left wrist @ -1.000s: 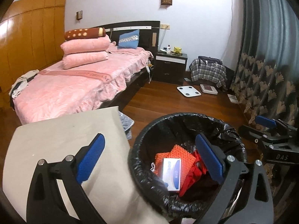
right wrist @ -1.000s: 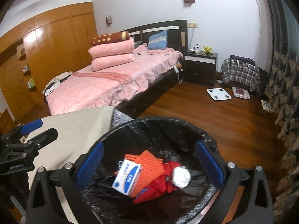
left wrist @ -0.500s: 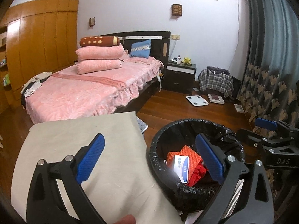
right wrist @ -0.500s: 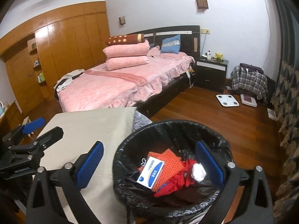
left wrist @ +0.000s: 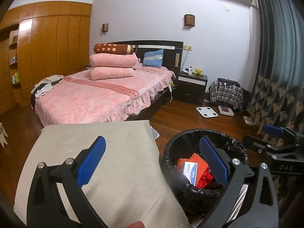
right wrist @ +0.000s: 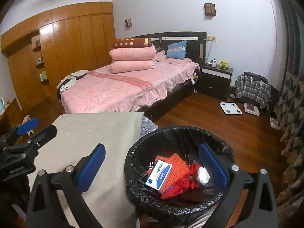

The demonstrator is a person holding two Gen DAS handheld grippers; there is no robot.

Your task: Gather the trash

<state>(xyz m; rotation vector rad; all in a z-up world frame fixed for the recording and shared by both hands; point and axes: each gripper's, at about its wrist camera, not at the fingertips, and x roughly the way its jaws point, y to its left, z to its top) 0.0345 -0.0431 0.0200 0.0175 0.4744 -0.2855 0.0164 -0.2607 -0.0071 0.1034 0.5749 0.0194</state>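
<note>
A black-lined trash bin [right wrist: 133, 163] stands on the floor beside a beige-covered table [right wrist: 91, 133]. Inside lie an orange foam net [right wrist: 174, 163], a white-and-blue box [right wrist: 158, 173], red material [right wrist: 178, 187] and a white crumpled wad [right wrist: 203, 175]. The bin [left wrist: 169, 152], box [left wrist: 191, 172] and net [left wrist: 197, 158] also show in the left wrist view. My right gripper [right wrist: 152, 168] is open and empty, raised above the bin's left rim. My left gripper [left wrist: 153, 163] is open and empty over the table's right edge [left wrist: 152, 142]. Each gripper shows in the other's view.
A pink bed [right wrist: 123, 89] lies beyond the table, a dark nightstand [right wrist: 215, 79] beside it. A white scale [right wrist: 230, 108] and a plaid bag [right wrist: 252, 91] sit on the wooden floor. Patterned curtains [left wrist: 281, 87] hang at the right, wooden wardrobes [right wrist: 62, 57] at the left.
Both grippers have risen and pulled back from the bin, so it looks smaller and lower in both views. More of the table and room shows. Both stay open and empty.
</note>
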